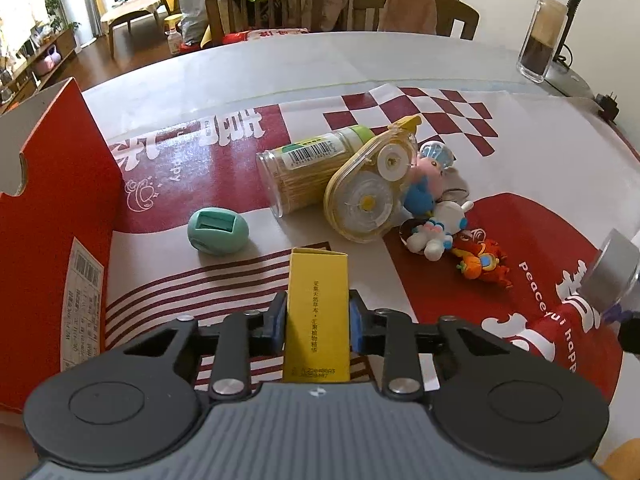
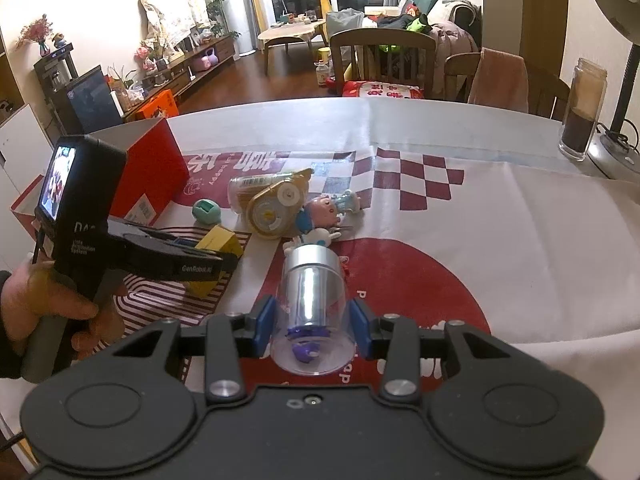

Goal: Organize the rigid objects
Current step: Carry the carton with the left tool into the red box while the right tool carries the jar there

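My left gripper (image 1: 318, 314) is shut on a tall yellow carton (image 1: 318, 280), its blue pads pressed on both sides; the carton's far end rests near the tablecloth. From the right wrist view the same carton (image 2: 220, 238) sticks out of the left gripper (image 2: 214, 258), which a hand (image 2: 48, 300) holds. My right gripper (image 2: 314, 318) is shut on a clear plastic jar with a silver lid (image 2: 312, 280), held lid-forward above the table. That silver lid (image 1: 612, 276) shows at the right edge of the left wrist view.
An open red cardboard box (image 1: 60, 220) stands at the left. Ahead lie a teal egg-shaped case (image 1: 218, 231), a toothpick jar (image 1: 304, 168), a yellow tape dispenser (image 1: 364, 196) and small plush figures (image 1: 436, 232). A glass jar (image 1: 540, 44) and a lamp stand far right.
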Motion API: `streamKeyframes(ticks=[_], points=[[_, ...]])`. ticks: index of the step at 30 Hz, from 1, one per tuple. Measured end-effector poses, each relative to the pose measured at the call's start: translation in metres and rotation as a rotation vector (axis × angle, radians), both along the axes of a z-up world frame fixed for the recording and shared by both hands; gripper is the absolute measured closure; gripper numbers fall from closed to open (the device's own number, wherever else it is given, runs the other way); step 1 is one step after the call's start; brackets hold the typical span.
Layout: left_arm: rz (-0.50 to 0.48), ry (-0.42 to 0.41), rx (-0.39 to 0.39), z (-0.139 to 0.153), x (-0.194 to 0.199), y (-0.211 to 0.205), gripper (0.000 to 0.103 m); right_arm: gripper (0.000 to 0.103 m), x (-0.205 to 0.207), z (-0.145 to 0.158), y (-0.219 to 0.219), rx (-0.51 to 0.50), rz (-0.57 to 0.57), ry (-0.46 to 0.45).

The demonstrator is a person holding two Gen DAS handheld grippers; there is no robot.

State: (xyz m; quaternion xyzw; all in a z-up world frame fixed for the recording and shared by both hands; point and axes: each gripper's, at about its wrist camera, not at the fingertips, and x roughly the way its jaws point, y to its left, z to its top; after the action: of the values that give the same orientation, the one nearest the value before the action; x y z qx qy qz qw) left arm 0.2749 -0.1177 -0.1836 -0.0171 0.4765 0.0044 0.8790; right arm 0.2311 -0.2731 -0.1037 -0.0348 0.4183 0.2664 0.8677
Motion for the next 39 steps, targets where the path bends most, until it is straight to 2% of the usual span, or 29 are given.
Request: streamKeyframes(ticks=[7, 21, 27, 39], points=[[0.000, -0.006, -0.027, 0.011, -0.013, 0.007, 0.074, 0.063, -0.003, 0.011, 0.014, 0.008, 0.003, -0.020], [-0.019, -0.044, -0.084, 0.071, -0.060, 0.043, 0.074, 0.063, -0.020, 0.043, 0.066, 0.033, 0.011, -0.062], [-0.007, -0.049, -0.114, 0.096, -0.079, 0.070, 0.074, 0.063, -0.027, 0.058, 0.095, 0.045, 0.022, -0.074], [0.031, -0.111, -0.119, 0.138, -0.108, 0.143, 0.074, 0.063, -0.036, 0.078, 0.170, 0.070, 0.076, -0.105]])
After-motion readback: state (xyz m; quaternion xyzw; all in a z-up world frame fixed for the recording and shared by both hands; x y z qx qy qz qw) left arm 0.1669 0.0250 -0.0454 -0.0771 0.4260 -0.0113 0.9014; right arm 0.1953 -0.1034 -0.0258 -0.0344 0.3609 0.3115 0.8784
